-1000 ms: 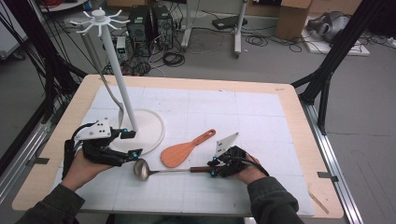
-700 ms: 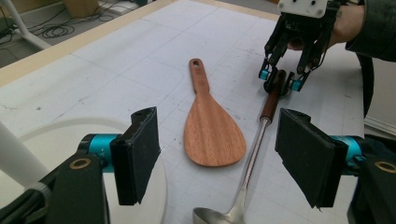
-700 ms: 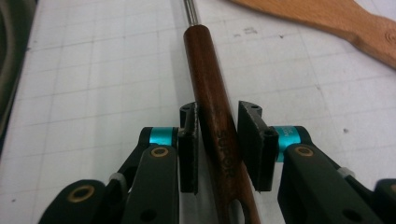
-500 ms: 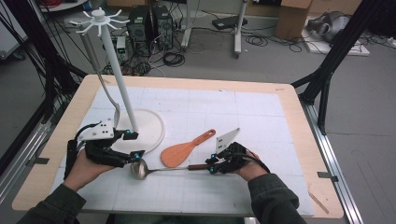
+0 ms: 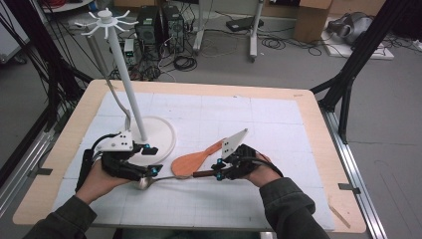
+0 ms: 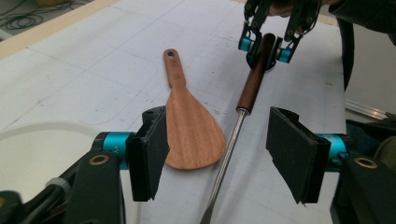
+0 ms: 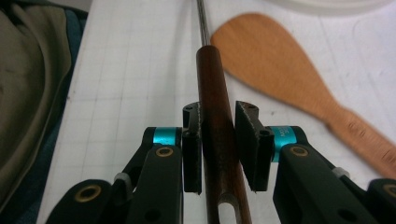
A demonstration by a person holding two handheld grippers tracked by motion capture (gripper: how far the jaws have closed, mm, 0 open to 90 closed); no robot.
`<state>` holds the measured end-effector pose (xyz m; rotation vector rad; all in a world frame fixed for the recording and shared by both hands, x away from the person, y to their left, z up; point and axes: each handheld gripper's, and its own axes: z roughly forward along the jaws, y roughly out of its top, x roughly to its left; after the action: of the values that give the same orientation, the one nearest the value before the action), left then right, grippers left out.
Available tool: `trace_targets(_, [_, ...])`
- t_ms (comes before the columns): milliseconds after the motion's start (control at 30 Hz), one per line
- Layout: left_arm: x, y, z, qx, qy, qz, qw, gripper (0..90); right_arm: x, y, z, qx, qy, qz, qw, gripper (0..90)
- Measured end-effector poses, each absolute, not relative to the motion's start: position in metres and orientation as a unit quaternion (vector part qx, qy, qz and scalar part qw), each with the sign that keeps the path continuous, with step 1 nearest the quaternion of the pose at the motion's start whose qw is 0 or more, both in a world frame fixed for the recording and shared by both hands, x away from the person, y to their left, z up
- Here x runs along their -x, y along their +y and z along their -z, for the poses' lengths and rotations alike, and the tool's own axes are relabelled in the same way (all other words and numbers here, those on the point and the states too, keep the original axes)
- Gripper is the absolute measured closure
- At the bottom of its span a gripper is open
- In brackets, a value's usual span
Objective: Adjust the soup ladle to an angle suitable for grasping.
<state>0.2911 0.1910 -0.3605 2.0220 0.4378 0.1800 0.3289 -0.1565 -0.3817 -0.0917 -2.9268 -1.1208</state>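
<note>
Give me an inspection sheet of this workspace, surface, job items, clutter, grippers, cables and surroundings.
Surface: wooden table under a white gridded mat.
Job's things: ladle with dark wooden handle, lifted at the handle end.
Clutter: wooden rice paddle flat on the mat; white hook stand on a round base.
Grippers: right gripper shut on the ladle handle; left gripper, jaws just closing, straddles the metal shaft without touching.
Cables: loose coils on the floor.
Surroundings: computer towers, cardboard box.

The spatula lies between the stand's base and the ladle.
</note>
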Motion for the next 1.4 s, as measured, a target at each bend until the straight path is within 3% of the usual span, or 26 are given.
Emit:
trace_targets(867, [-0.311, 0.133, 0.391, -0.888, 0.144, -0.002, 0.437, 54.6, -0.329, -0.133, 0.346, -0.003, -0.936, 0.352, -0.012, 73.1])
trace_targets(1067, [-0.315, 0.129, 0.398, -0.898, 0.150, 0.011, 0.413, 60.9, -0.328, -0.131, 0.343, -0.007, -0.935, 0.354, -0.015, 73.1])
trace_targets(1267, [-0.316, 0.127, 0.399, -0.901, 0.147, 0.009, 0.408, 76.3, -0.327, -0.130, 0.341, -0.009, -0.933, 0.359, -0.015, 73.1])
trace_targets(1400, [-0.316, 0.128, 0.397, -0.904, 0.137, 0.005, 0.405, 77.8, -0.327, -0.130, 0.340, -0.006, -0.933, 0.360, -0.015, 73.0])
